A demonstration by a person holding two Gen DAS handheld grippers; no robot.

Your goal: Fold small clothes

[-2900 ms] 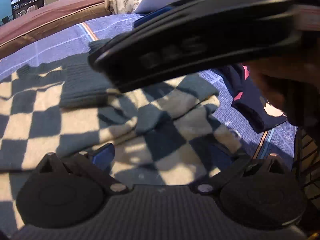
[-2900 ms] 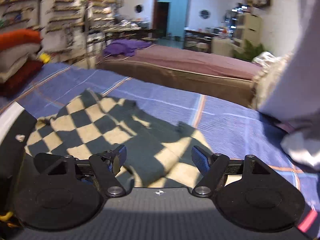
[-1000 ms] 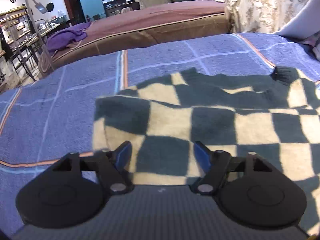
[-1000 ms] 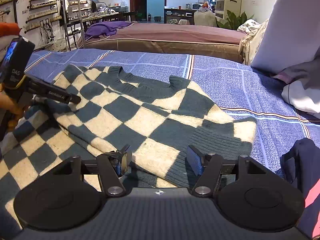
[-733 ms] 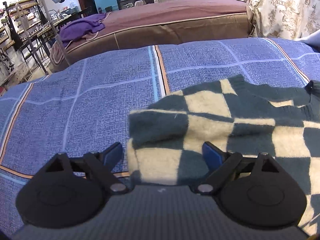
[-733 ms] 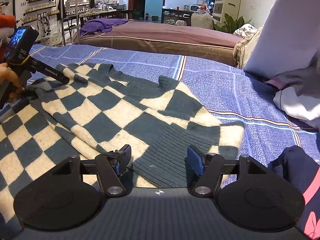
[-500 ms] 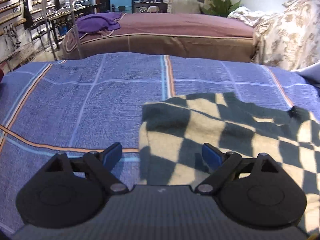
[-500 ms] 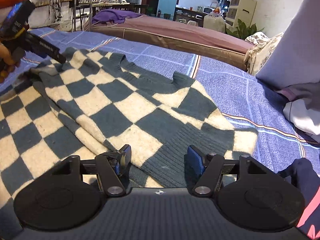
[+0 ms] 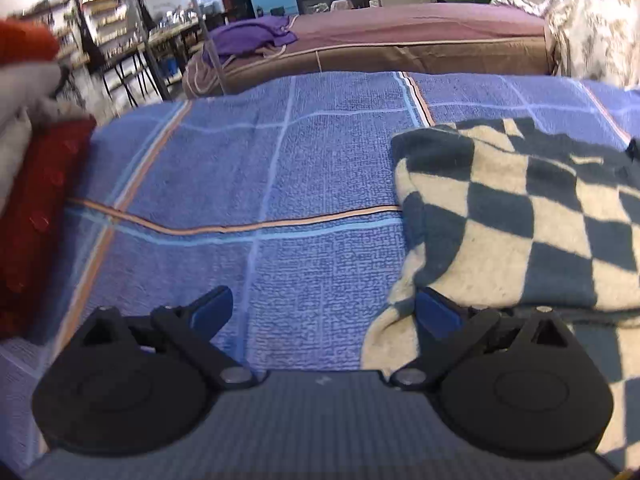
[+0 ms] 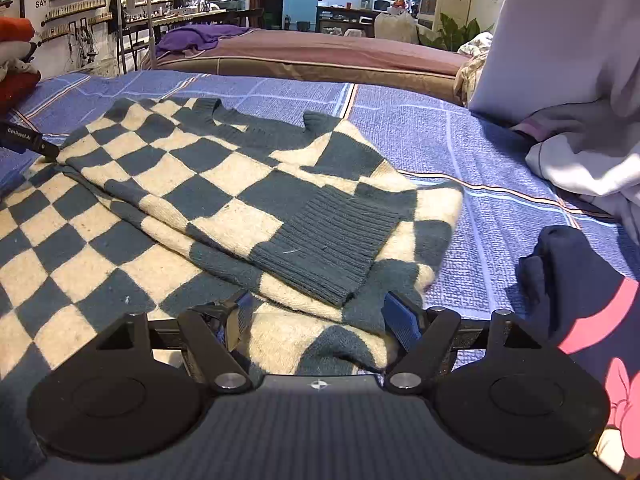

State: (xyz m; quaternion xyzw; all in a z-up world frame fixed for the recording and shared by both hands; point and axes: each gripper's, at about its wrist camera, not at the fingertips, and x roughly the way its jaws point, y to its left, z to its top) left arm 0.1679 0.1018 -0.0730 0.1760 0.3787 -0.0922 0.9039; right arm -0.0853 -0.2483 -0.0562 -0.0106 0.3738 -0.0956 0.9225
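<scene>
Opening wide: left gripper (image 9: 322, 312) has let go, its jaws still spreading, with only bare blue bedspread (image 9: 280, 168) between the pads.
Left pads: the right-hand pad (image 9: 434, 314) sits just at the sweater's fuzzy edge, apparently brushing it but pinching nothing; the other hangs over the bedspread alone.
What changed on the left: a second ago the checks lay squarely between these fingers; now the checkered sweater (image 10: 224, 184) has slid off to the right of the view and the claw looks out over open bed, so this hand has released its fold and swung away sideways.
Right gripper (image 10: 320, 318): jaws apart, hovering low over the near edge of the knit; cloth bunches between the pads, though neither looks pressed onto it.
What changed on the right: little, the same spread and the same low stance, just nudged along the edge.
Sweater now: flat on the bedspread, one sleeve folded across the body, its ribbed cuff (image 10: 332, 236) lying on top just ahead of the right claw.
Seen from the right wrist: the left tool's black finger (image 10: 28, 142) pokes in at the far left, by the sweater's outer corner.
Neighbours: navy garment with pink trim (image 10: 580, 300) just right of the sweater, red cushion (image 9: 36, 216) at the far left.
Meaning for the task: one sleeve fold looks set and released; my guess is both hands are lining up for the next fold.
</scene>
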